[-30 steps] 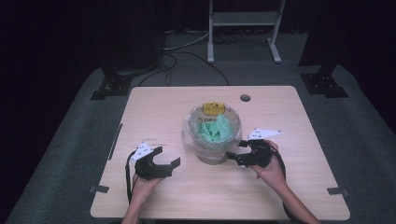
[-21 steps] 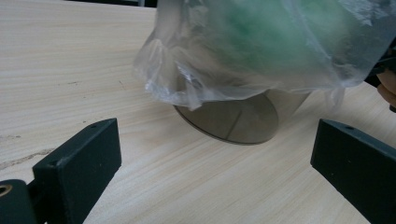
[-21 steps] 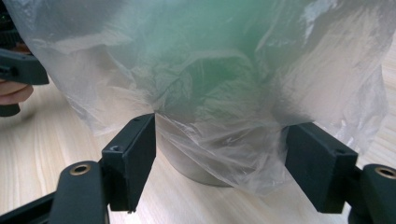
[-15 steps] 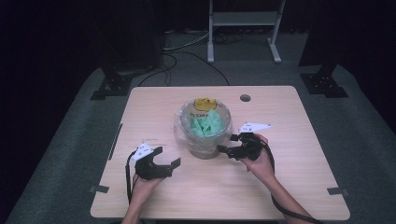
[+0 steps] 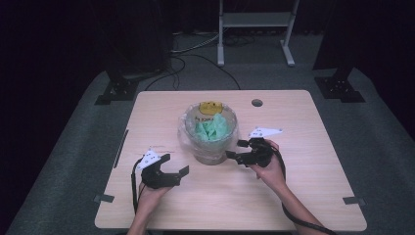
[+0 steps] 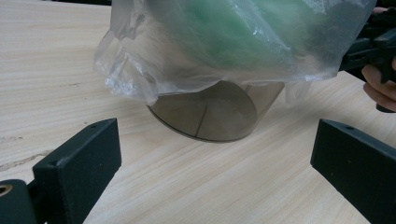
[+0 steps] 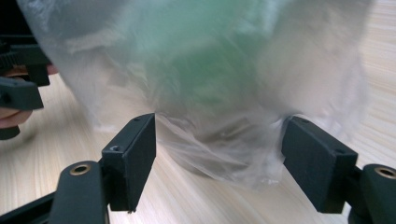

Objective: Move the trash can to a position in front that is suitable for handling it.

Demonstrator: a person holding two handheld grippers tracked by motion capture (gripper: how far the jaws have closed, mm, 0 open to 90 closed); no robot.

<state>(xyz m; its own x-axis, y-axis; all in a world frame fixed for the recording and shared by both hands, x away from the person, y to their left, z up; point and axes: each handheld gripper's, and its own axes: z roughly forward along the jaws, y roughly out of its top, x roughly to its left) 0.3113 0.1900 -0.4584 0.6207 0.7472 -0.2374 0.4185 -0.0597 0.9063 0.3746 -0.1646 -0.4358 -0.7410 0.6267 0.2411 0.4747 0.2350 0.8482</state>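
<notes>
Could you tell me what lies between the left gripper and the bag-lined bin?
Only bare tabletop: in the left gripper view, wood grain runs from the open left gripper to the bin.

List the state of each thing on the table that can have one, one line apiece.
Left hand-held gripper: open, apart from the bin.
Right hand-held gripper: open, jaws either side of the bag's hanging edge.
Bin: upright, on the table.
Plastic bag: lining the bin, folded over its rim.
Green contents: inside the bag.
</notes>
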